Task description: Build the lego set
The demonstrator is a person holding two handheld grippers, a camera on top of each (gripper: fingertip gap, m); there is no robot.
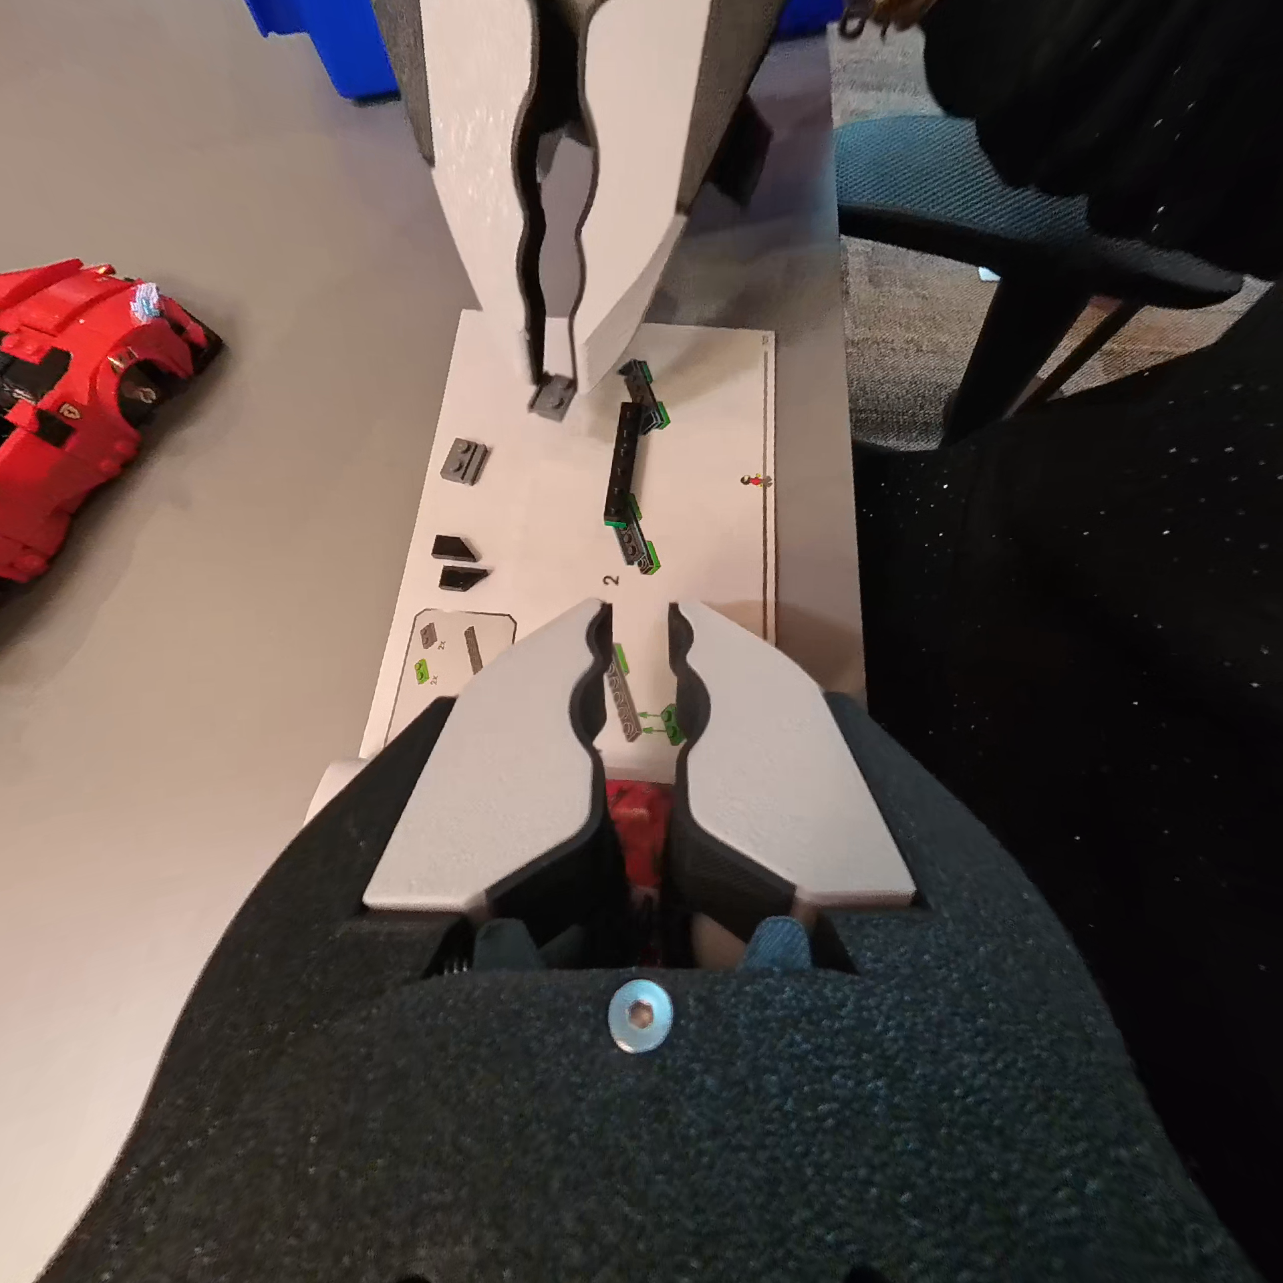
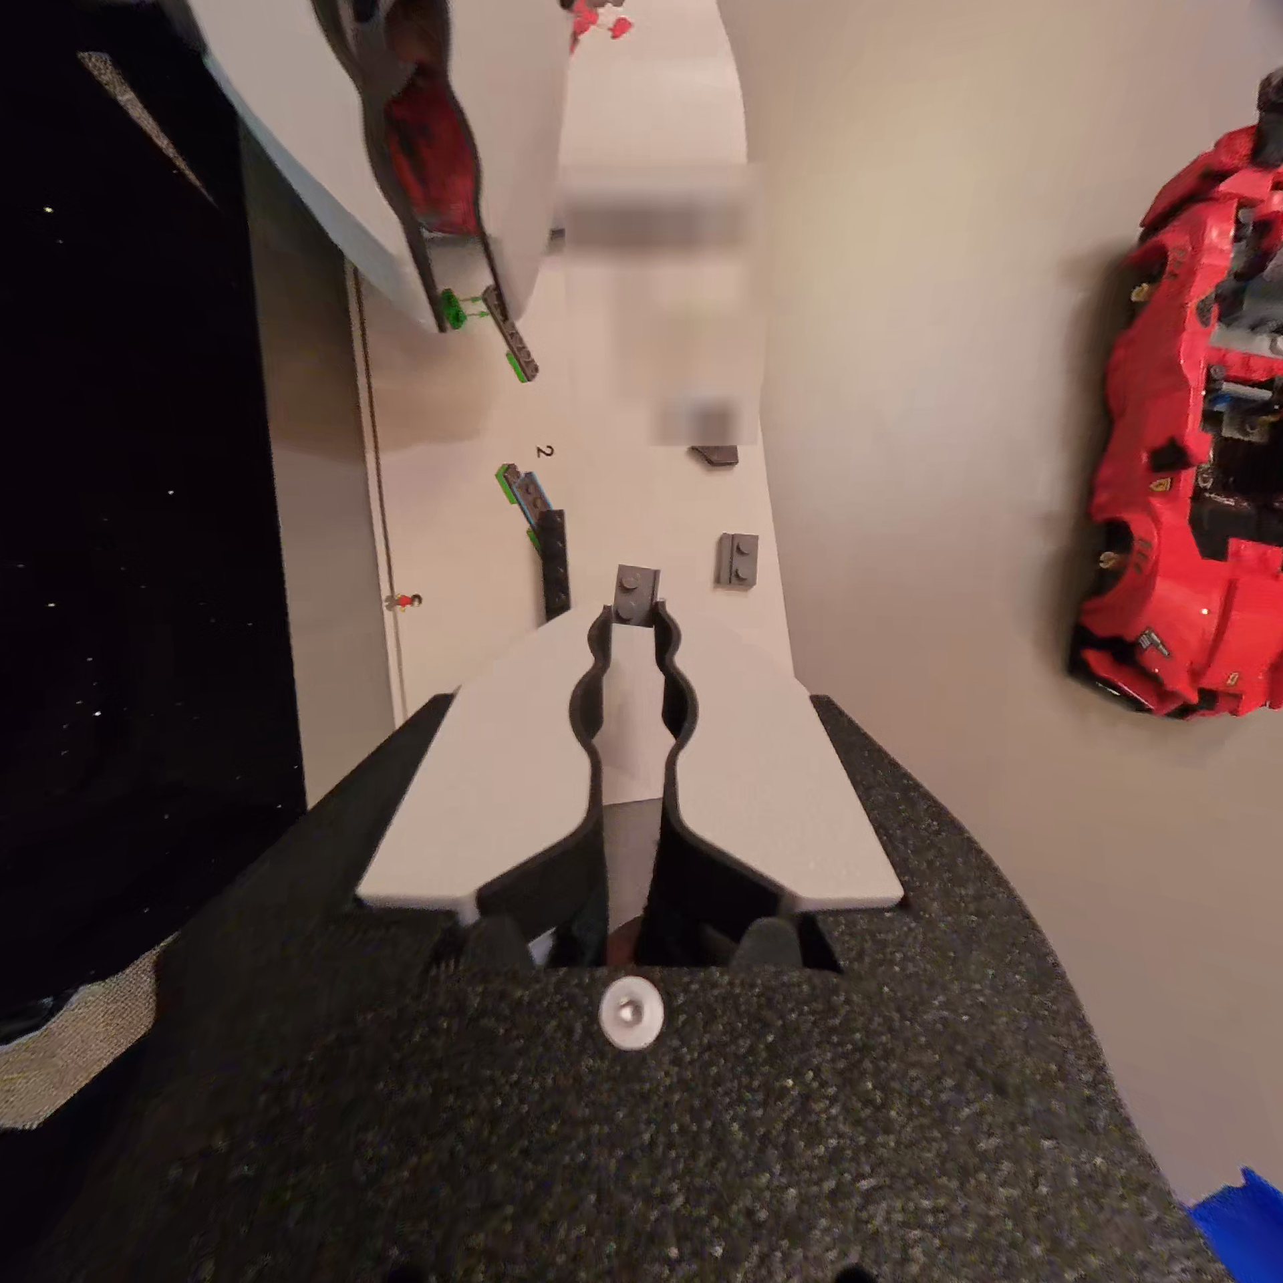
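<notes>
My right gripper (image 2: 635, 614) is shut on a small grey plate (image 2: 635, 590) by its near end, at or just above the open instruction page (image 2: 451, 625). In the left wrist view the right gripper (image 1: 552, 378) reaches in from the top with that plate (image 1: 552, 401) at its tips. A second grey plate (image 1: 465, 460) (image 2: 738, 561) lies beside it. A long black plate (image 1: 625, 462) (image 2: 555, 562) lies on the page's printed drawing. Two black slope pieces (image 1: 455, 559) lie nearer my left gripper (image 1: 639, 611), which is open and empty above the page.
A built red Lego car (image 1: 69, 416) (image 2: 1194, 451) sits on the grey table (image 1: 208, 694) beside the booklet. A blue bin (image 1: 326, 42) stands at the table's far end. A dark chair (image 1: 1007, 229) stands just past the table edge by the page. My right fingertips sit around 8 cm from my left ones. The built red Lego car (image 1: 69, 416) is about 15 cm from my right fingertips. Look for it in the right wrist view (image 2: 1159, 484) too.
</notes>
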